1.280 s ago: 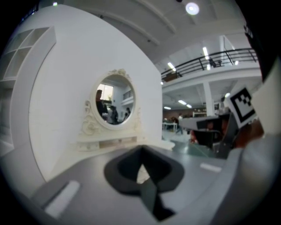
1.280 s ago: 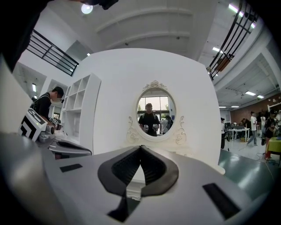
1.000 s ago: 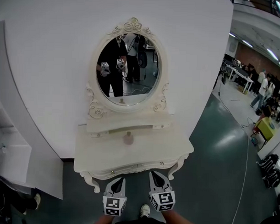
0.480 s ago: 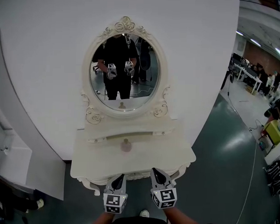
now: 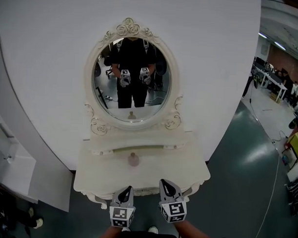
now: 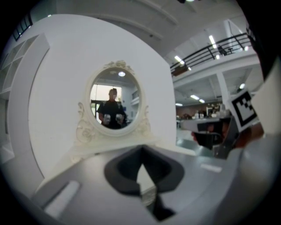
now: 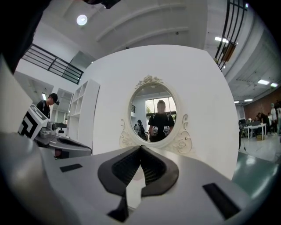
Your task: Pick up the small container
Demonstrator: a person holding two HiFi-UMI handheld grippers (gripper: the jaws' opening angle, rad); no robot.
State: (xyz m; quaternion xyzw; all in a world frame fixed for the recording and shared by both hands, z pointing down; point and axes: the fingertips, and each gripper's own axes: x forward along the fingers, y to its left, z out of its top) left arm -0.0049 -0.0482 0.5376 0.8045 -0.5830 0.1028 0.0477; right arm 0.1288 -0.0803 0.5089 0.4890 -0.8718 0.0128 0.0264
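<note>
Straight ahead, a white table (image 5: 90, 180) against a curved white wall (image 5: 54, 49), with an oval mirror (image 5: 132, 81) in a scrolled frame above a raised ledge (image 5: 153, 140) at the back. On the tabletop, about midway across and just in front of that ledge: the container (image 5: 133, 159), small, pinkish, upright, narrower at the top. Untouched, and well apart from both tools. Reflected low in the mirror, too.

Low in the head view, side by side: the left gripper (image 5: 126, 189) and the right gripper (image 5: 166, 183), tips toward the table, at its near edge, marker cubes toward the person (image 5: 145, 236). Left tool a little lower in the picture than the right.

From the left gripper view: jaws closed, tips together, nothing between the pads. Beyond them the tabletop and the mirror, with the right tool's cube off to the right. From the right gripper view: much the same, jaws together at the tips and empty, mirror dead ahead, left tool off to the left.

In the mirror, a dark-clothed figure with both tools held in front. To the left of the wall, a white shelf (image 5: 11, 160); to the right, green floor (image 5: 245, 158), with desks and people far off.
</note>
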